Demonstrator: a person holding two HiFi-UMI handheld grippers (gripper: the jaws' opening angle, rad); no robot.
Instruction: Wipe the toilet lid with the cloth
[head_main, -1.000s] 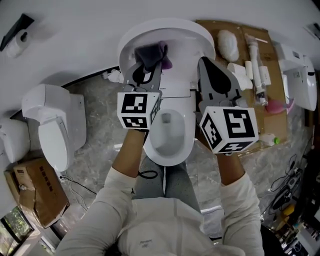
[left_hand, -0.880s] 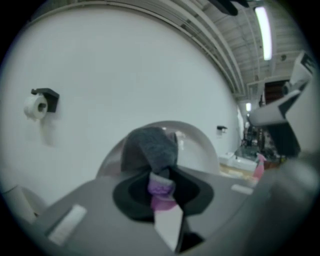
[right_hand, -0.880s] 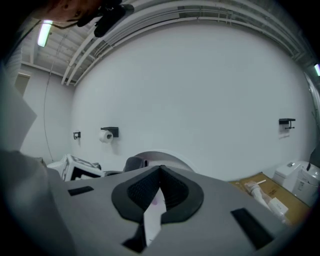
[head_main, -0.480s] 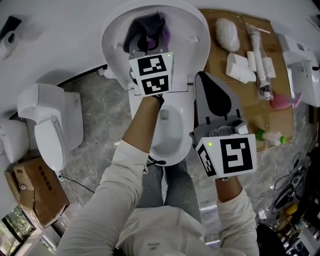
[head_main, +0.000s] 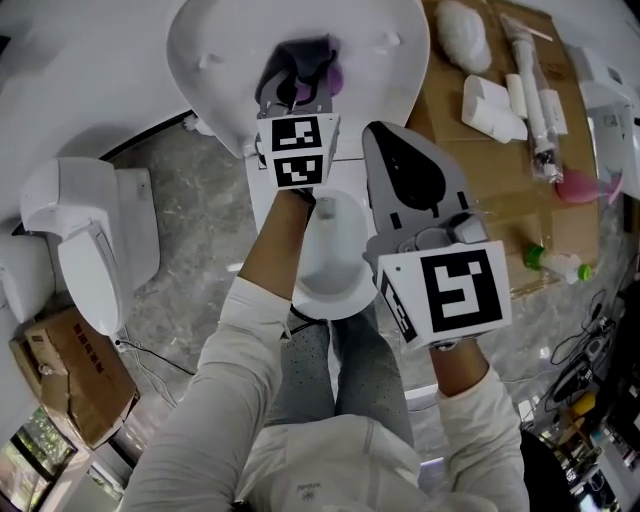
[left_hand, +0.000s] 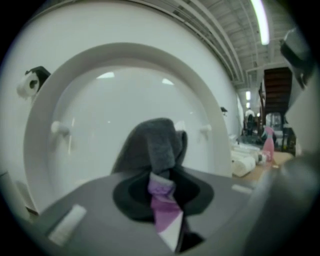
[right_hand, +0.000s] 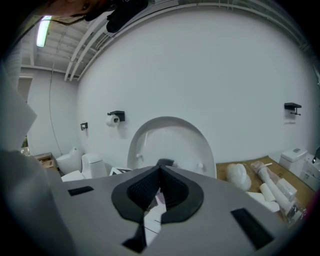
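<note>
Left gripper (left_hand: 162, 184) pinches the soft, likely floppy cloth (left_hand: 156, 142) by a bunched fold — toilet lid (left_hand: 95, 115) ahead; right gripper (right_hand: 159, 181) clenched, empty.

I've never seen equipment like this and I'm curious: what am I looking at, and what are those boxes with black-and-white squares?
A person holds a hand-operated gripper in each hand. The patterned cubes are part of those grippers. The top-down picture comes from a camera on the person's head. The other two come from cameras riding on each gripper. The left gripper pinches a grey and purple cloth in front of the raised toilet lid. The right gripper is shut and empty. Cardboard with loose parts lies beside the toilet bowl.
</note>
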